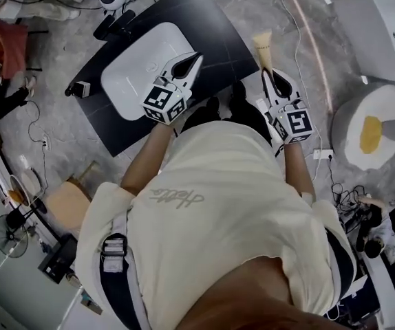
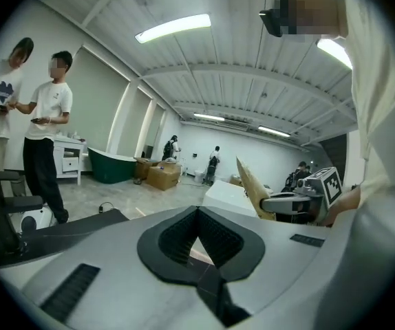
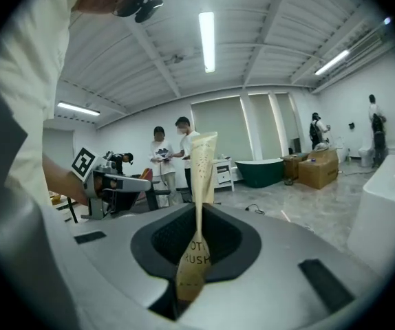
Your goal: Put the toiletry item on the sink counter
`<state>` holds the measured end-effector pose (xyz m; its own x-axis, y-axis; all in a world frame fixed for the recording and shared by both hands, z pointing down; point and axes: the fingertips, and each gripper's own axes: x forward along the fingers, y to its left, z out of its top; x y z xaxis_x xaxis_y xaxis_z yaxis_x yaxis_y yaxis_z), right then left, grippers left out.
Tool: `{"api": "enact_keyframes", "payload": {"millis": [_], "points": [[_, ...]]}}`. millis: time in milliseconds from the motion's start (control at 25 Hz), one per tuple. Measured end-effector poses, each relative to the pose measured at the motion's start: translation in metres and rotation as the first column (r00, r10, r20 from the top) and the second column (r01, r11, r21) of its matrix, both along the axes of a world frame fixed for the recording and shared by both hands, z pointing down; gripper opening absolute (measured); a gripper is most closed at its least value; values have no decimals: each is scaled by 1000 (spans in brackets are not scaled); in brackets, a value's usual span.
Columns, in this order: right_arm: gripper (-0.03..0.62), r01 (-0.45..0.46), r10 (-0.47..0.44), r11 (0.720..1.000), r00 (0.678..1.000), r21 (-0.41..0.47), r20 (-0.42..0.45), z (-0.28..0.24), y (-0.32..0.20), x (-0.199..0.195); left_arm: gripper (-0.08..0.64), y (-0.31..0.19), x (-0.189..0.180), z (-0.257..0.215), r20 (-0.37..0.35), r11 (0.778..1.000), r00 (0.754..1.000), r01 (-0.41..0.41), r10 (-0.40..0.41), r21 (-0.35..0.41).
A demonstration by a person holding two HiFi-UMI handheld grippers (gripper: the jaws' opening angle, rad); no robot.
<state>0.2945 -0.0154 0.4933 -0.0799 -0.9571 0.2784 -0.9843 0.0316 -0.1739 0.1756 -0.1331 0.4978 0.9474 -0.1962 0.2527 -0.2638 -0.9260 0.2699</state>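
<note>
Two grippers show in the head view, the left gripper (image 1: 189, 62) closed and empty over the white sink's (image 1: 132, 81) right rim, the right gripper (image 1: 270, 74) further right of the sink clamping a tan tube (image 1: 261, 50); the left gripper view shows its pads meeting on nothing; the right gripper view reads "RUSH" on the pinched tube.

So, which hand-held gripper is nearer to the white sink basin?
Left. The left hand-held gripper is above the basin's edge; the right hand-held gripper, shut on the tube, is off the dark counter's side.
</note>
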Motion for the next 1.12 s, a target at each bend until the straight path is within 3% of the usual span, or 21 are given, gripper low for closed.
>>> {"api": "enact_keyframes", "payload": {"millis": [240,480,840,1120], "points": [[21,163,-163,986,986,29,16,-3,-34,20,3,-12,23,-15,-27,991,991,132,-132,4],[21,327,-329,944,943,31,52,6,-63,6,3,-20,11,-23,-21,961,961,275,-274,33],[23,419,-418,908,905,4,78,16,-81,-10,3,-14,-44,-17,16,902,903,429,-430,43],[22,401,-398,914,916,-70,55,25,-96,-32,3,-21,-74,-24,-35,888,889,458,-457,50]]}}
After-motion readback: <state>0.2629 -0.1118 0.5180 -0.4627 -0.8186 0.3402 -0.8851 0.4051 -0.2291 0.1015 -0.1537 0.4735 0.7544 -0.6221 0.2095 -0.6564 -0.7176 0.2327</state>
